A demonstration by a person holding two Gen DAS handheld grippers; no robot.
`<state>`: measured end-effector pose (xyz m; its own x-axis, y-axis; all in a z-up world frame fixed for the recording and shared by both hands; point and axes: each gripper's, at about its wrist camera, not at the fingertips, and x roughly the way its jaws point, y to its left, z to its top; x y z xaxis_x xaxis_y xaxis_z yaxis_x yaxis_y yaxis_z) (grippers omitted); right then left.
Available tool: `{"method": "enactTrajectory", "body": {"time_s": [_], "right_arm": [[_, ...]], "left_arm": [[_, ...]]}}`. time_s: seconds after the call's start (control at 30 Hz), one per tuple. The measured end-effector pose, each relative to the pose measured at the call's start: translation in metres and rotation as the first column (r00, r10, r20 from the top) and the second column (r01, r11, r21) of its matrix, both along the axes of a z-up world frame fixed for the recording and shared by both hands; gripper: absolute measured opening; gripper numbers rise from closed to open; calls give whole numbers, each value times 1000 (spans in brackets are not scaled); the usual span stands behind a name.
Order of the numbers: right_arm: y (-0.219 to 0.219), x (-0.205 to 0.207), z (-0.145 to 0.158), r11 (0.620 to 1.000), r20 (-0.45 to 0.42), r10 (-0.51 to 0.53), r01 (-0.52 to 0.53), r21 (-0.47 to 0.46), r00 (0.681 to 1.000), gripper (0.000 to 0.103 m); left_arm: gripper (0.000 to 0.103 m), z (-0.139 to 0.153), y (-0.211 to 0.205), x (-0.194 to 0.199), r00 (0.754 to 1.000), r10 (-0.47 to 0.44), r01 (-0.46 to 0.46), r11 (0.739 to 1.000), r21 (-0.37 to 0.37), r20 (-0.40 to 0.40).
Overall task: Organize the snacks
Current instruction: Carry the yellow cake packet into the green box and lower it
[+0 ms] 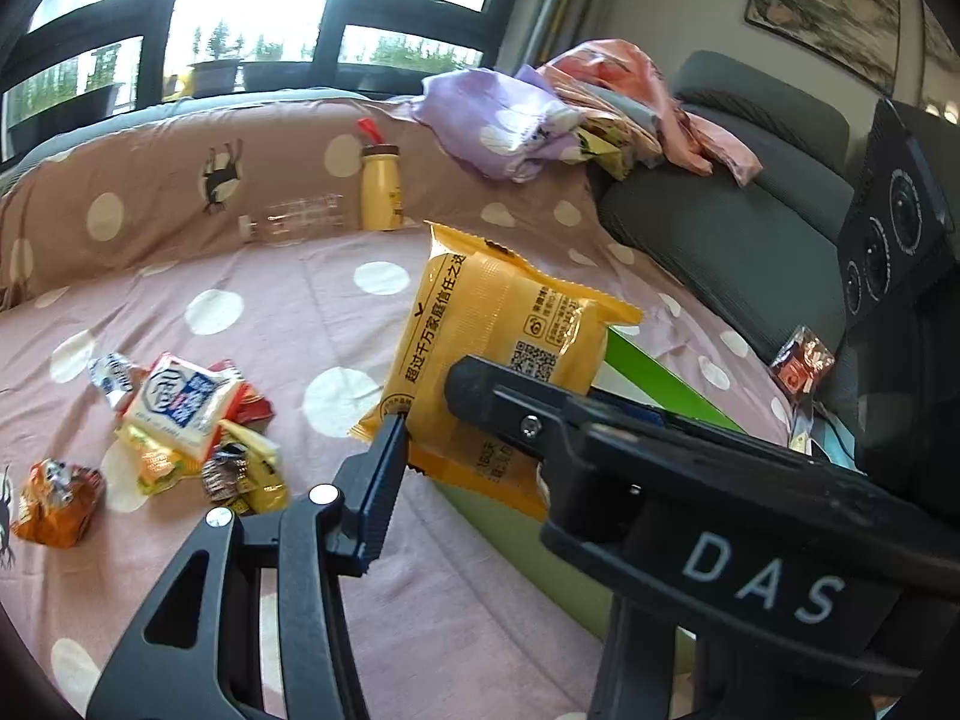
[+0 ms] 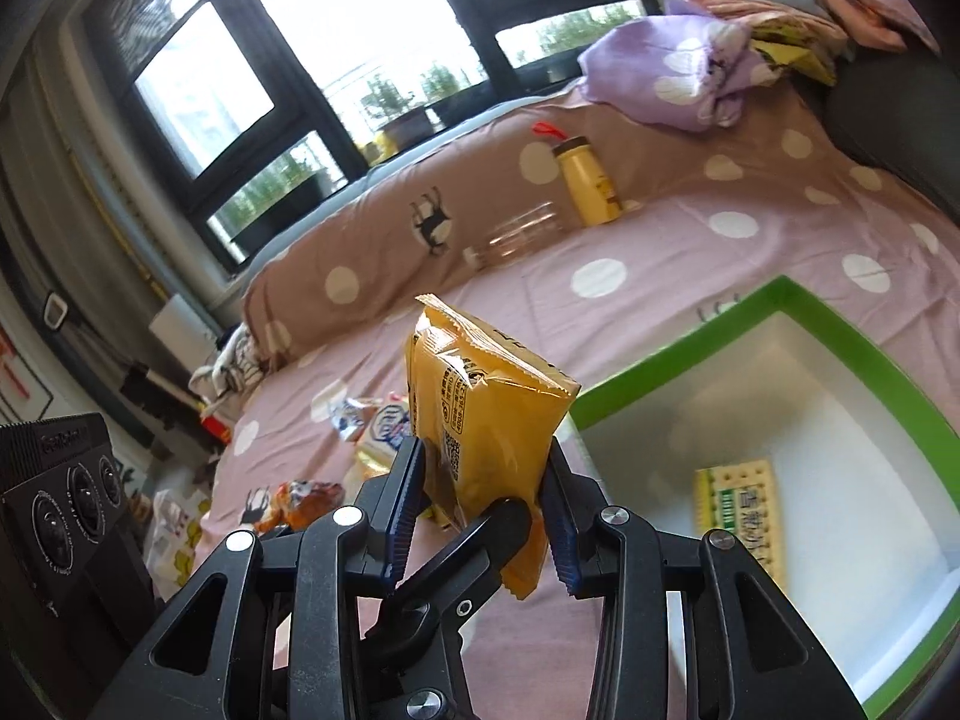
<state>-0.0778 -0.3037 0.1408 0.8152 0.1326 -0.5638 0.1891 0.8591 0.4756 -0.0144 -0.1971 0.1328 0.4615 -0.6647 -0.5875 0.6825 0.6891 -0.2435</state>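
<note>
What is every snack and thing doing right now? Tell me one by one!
Yellow snack packet: held up off the bed, squeezed by both tongs.
Right tongs: shut on the packet.
Left tongs: shut on the packet.
Green box: open, one green-and-white packet lying inside.
Snack pile: loose on the bedsheet.
Yellow bottle: standing, capped.
Clear bottle: lying down.

Two wrist views, close above the bed (image 1: 288, 312), facing the window (image 2: 360, 30); shared yellow packet (image 1: 498, 324).
</note>
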Motion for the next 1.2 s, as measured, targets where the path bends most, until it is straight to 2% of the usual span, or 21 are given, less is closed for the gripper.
{"method": "enactTrajectory", "body": {"time_s": [0.37,0.57,0.87,1.2], "right_arm": [[-50,-15,-16,988,-50,-144,146,52,988,42],[-64,-18,-27,978,-96,-187,194,78,978,42],[-81,-23,-38,965,-144,-227,242,97,963,42],[-95,-18,-60,949,-246,-240,280,143,939,42]], "left_arm": [[47,-10,-57,-3,992,-125,126,992,25,-35],[47,-19,-73,-2,986,-153,156,987,41,-71],[47,-30,-90,0,974,-193,200,979,45,-122],[46,-47,-104,4,962,-201,218,973,78,-185]]}}
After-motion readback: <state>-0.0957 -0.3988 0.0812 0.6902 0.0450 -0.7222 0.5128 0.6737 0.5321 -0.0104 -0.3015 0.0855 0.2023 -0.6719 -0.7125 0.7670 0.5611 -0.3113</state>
